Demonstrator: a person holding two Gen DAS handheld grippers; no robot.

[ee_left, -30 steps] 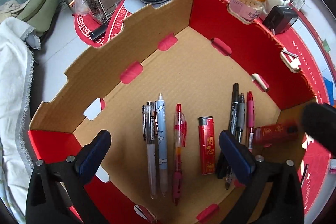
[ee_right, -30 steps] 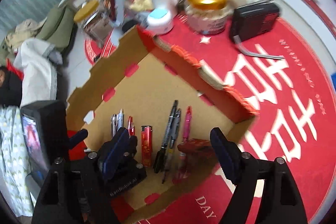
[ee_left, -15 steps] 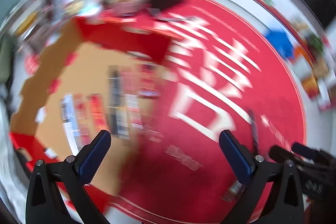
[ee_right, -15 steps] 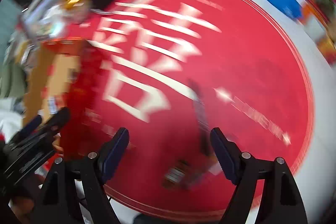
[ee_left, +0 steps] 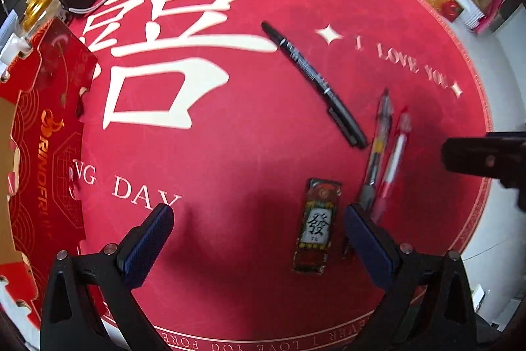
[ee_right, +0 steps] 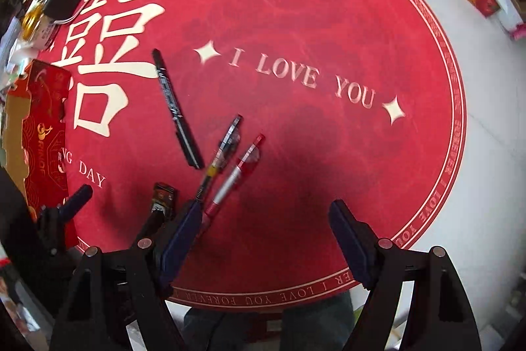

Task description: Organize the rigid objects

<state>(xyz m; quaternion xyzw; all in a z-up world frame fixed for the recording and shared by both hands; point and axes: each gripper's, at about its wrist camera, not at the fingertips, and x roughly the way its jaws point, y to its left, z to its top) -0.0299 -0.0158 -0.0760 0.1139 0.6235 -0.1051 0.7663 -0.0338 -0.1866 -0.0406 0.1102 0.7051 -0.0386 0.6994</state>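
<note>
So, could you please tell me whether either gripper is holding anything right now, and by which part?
Nothing is held: the left gripper and right gripper are both open and empty.

Matt red cloth mat; glossy plastic black marker; printed red cardboard box.

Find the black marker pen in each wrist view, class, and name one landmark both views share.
Left wrist: black marker pen lies diagonally, right of centre on the red mat.
Right wrist: left of centre, beside the big white character.
Shared landmark: red lighter nearby.
</note>
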